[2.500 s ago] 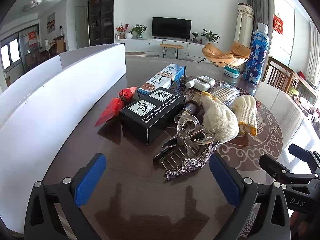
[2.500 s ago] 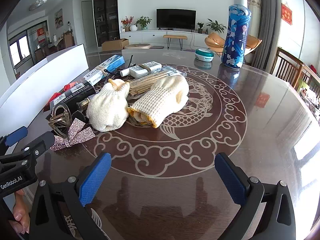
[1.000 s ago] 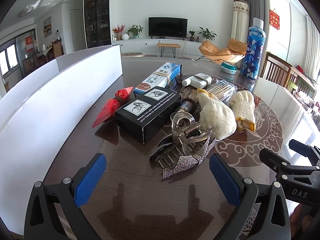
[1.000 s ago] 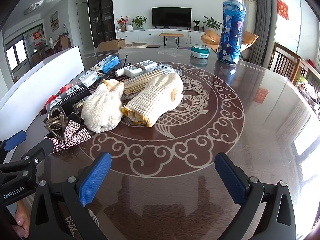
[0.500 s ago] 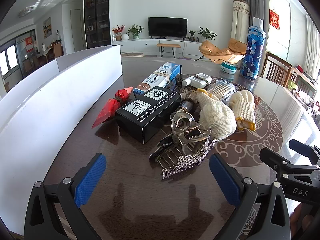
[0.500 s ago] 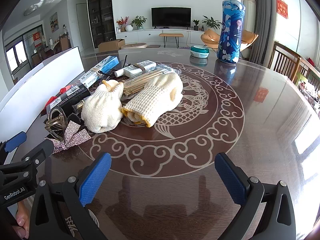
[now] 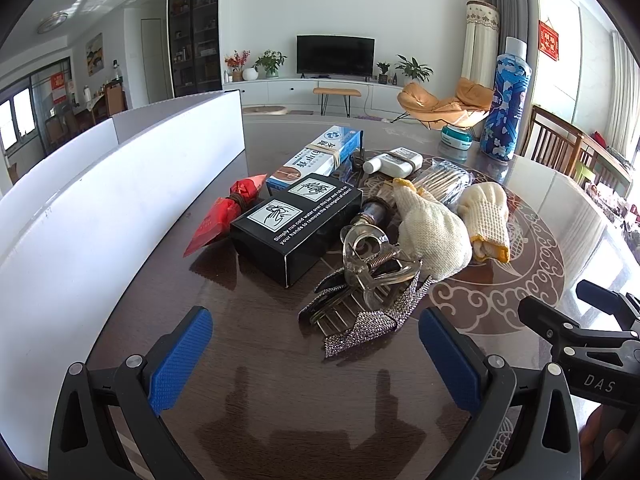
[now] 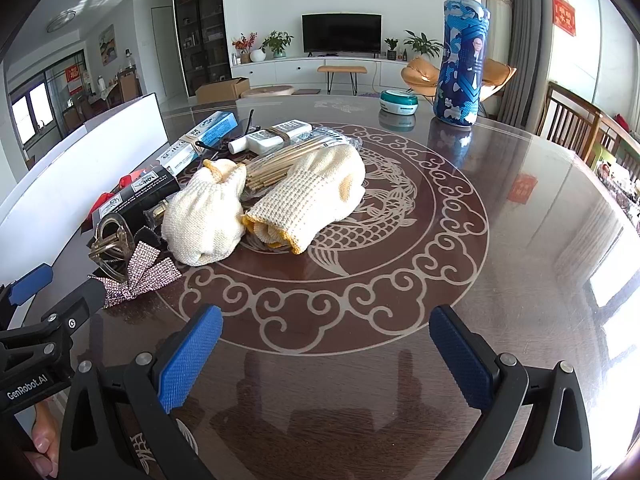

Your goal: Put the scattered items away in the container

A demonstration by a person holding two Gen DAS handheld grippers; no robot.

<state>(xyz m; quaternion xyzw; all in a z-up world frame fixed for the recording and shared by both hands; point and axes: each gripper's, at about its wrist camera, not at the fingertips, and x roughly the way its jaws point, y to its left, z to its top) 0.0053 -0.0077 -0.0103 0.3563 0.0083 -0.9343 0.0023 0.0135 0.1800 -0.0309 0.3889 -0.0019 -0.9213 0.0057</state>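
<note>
A pile of items lies on the dark round table: a black box [image 7: 296, 222], a red packet [image 7: 224, 216], a blue-white toothpaste box [image 7: 316, 158], a white tube [image 7: 394, 160], a pack of sticks [image 7: 442, 182], two cream gloves [image 7: 434, 230] [image 8: 310, 196], a clear hair claw [image 7: 370, 258] and a sparkly bow clip [image 7: 360, 320]. The white container [image 7: 100, 200] stands to the left of the pile. My left gripper [image 7: 316, 360] is open and empty, just short of the bow clip. My right gripper [image 8: 326, 354] is open and empty, over bare table short of the gloves.
A tall blue bottle [image 8: 460, 56] and a teal round tin [image 8: 398, 102] stand at the far side of the table. Wooden chairs [image 8: 576, 128] stand at the right edge. The left gripper's body [image 8: 36, 340] shows at the right wrist view's lower left.
Both grippers have barely shifted over the last seconds, staying open. The items on the table have not moved.
</note>
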